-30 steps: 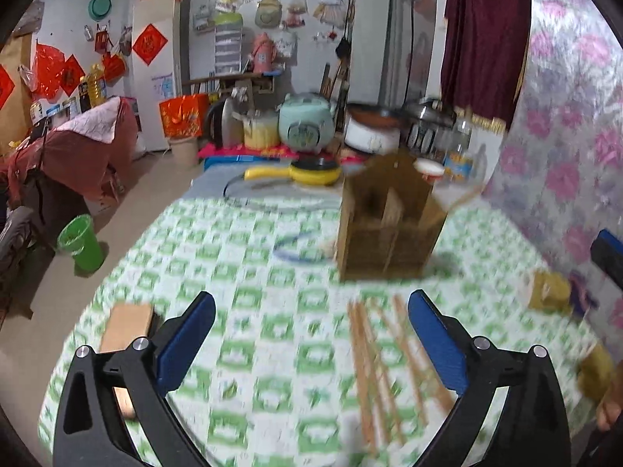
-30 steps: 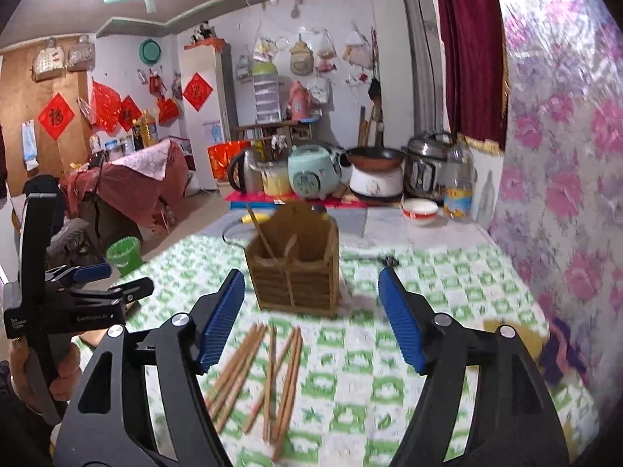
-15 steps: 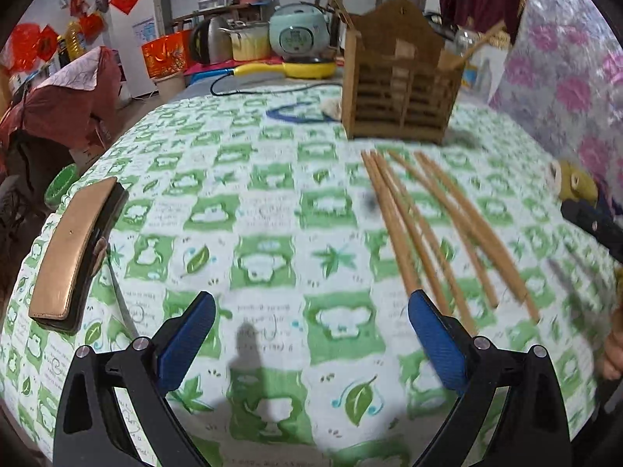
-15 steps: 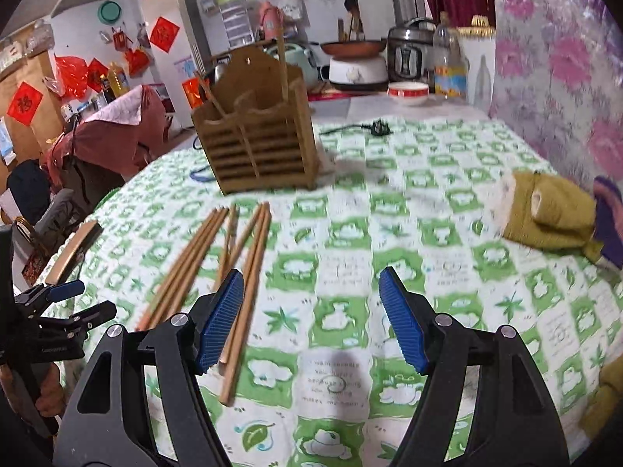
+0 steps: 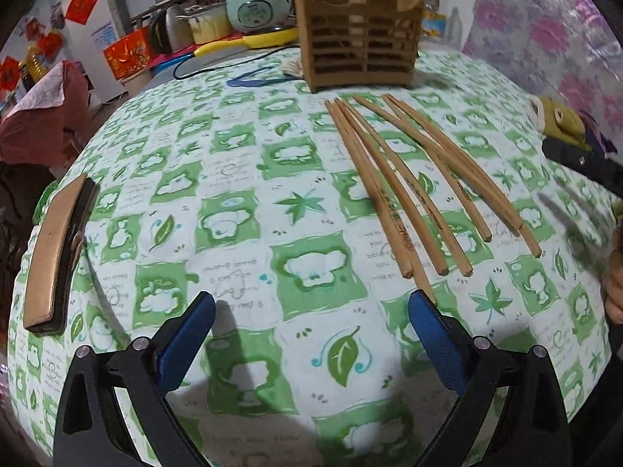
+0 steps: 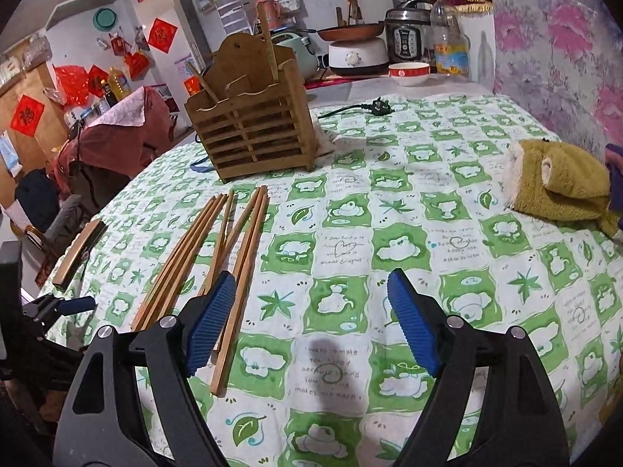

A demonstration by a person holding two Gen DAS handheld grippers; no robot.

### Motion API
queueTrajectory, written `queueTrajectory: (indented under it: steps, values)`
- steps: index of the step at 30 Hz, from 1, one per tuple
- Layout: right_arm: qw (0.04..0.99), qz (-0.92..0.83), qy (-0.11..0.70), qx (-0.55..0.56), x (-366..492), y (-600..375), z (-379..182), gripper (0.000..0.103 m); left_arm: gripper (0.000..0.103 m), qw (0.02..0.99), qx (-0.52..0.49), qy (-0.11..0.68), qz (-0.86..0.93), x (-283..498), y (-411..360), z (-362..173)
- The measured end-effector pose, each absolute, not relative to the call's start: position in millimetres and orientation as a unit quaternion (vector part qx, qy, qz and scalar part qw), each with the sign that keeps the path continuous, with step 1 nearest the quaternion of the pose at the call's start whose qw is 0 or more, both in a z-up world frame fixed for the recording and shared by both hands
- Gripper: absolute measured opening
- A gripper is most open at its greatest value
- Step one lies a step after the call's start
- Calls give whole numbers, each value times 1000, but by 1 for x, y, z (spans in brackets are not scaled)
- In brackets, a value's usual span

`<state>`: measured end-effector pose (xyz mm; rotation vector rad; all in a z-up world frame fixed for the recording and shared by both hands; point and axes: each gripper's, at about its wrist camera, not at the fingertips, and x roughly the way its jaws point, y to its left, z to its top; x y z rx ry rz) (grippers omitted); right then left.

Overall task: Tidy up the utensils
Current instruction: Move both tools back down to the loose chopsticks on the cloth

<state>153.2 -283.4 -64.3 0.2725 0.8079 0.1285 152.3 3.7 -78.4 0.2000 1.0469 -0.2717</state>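
Several wooden chopsticks (image 5: 412,179) lie side by side on the green-and-white tablecloth, also in the right wrist view (image 6: 218,249). A slatted wooden utensil holder (image 5: 360,41) stands beyond them with two chopsticks standing in it; it also shows in the right wrist view (image 6: 253,132). My left gripper (image 5: 311,334) is open and empty, low over the cloth, its right finger near the chopsticks' near ends. My right gripper (image 6: 307,323) is open and empty, its left finger over the chopsticks' near ends.
A flat brown-and-black block (image 5: 54,253) lies at the table's left edge. An olive cloth (image 6: 557,183) lies at the right. A black plug and cord (image 6: 366,109) and a blue loop (image 5: 253,78) lie near the holder. Appliances stand behind the table.
Both grippers have dropped lower and closer to the table and the chopsticks. Both stay open. The chopsticks and holder have not moved.
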Motion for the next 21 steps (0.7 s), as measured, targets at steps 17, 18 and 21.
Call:
queueTrajectory:
  steps: [17,18,21]
  values:
    - [893,86,419,141,155,-284,-73,79,99,852,67,508,-112,175,6,-83]
    - [891,94,424,135,154,-282,-74,79,99,852,65,508,-107,176,6,-83]
    - [881,124,445,103,147,-271,-76,79,99,853,63,508,-103,177,8,-83]
